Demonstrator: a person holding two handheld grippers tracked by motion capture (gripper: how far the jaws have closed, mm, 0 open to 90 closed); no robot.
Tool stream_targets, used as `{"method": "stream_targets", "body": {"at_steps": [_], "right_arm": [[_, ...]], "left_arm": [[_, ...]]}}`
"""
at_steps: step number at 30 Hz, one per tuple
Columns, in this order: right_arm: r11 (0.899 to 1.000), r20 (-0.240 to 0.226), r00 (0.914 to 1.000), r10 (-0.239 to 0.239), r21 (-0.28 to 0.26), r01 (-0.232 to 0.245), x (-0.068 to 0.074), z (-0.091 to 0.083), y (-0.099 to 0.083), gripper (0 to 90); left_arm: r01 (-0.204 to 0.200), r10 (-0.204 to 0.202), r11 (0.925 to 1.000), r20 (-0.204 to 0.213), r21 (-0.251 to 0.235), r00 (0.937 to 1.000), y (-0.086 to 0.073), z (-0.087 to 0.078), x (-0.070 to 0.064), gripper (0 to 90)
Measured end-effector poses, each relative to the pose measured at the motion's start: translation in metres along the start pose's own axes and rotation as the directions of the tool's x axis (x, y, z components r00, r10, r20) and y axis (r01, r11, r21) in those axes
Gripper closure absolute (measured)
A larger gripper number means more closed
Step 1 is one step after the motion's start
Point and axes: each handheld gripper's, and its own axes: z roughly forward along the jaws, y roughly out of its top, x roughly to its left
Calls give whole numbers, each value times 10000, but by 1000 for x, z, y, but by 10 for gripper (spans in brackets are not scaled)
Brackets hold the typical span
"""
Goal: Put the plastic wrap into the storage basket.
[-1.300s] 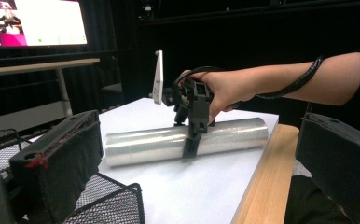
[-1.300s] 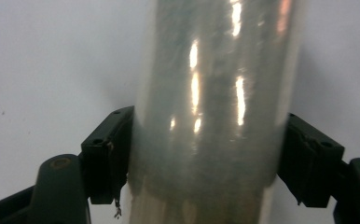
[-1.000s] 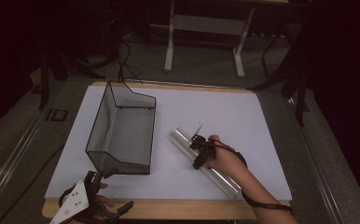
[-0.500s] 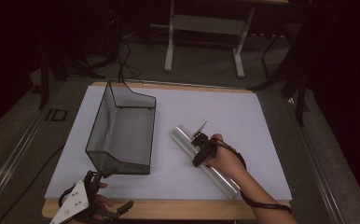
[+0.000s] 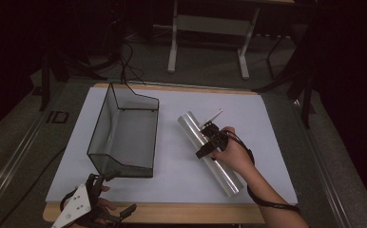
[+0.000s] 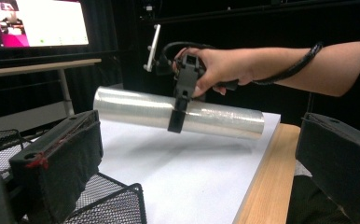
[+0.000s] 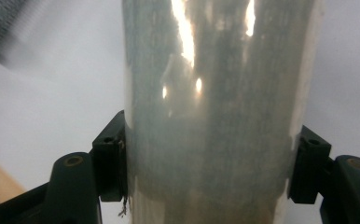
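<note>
A long shiny roll of clear film (image 5: pixel 226 176) runs diagonally over the white table top (image 5: pixel 267 123), right of centre. My right gripper (image 5: pixel 209 142) is shut across its middle, one jaw on each side of the roll (image 7: pixel 215 93). In the left gripper view the roll (image 6: pixel 131 107) hangs level a little above the white surface, with its shadow beneath it, held by the right gripper (image 6: pixel 178 109). My left gripper (image 5: pixel 117 194) rests at the table's front left edge, its jaws wide apart and nothing between them.
A black wire-mesh basket (image 5: pixel 106 118) stands left of centre, its near corner (image 6: pixel 108 200) just in front of the left gripper. The wooden table edge (image 5: pixel 181 213) runs along the front. A metal desk frame (image 5: pixel 210 23) and cables lie beyond the table.
The right gripper has risen slightly with the roll, whose far end now shows higher and nearer the camera. The left gripper has stayed put.
</note>
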Motion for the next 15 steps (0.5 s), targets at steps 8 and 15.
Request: {"method": "stream_targets", "body": {"at_steps": [8,15], "right_arm": [[9884,-692,9962,527,-1390,-620,0,-34,18,324],[9691,-1306,9889,701,-2260,-985,4,-50,34,324]], "left_arm": [[-8,8,10000,58,-28,10000,0,1,-1,11],[-111,113,9999,110,-115,9999,0,1,-2,11]]}}
